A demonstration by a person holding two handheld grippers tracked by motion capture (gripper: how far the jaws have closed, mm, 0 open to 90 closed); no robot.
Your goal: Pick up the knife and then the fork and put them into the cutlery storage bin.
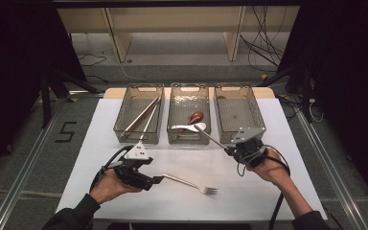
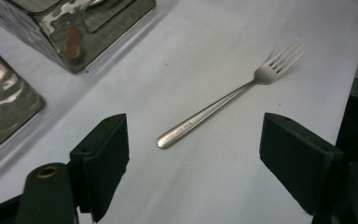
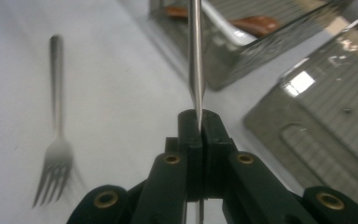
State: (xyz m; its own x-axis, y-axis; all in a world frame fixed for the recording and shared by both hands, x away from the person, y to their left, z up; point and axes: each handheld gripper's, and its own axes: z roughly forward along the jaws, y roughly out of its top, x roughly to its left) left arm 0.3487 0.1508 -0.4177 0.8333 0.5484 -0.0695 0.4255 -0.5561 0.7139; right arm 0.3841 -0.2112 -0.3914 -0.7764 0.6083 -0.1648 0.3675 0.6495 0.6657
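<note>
High view: the left tongs (image 1: 157,180) stand released just beside the handle of the fork (image 1: 190,183) lying on the tabletop (image 1: 249,191). Farther off, the right tongs (image 1: 230,149) clench a spoon (image 1: 206,132) over the middle bin (image 1: 188,112); best lower it fully inside the rim before letting go.

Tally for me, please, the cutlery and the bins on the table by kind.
Bins: 3 (left, middle, right)
Chopsticks: 2, in the left bin
Spoons: 3 (brown and white in the middle bin, metal one held by the right tongs)
Forks: 1
Total: 9
</note>
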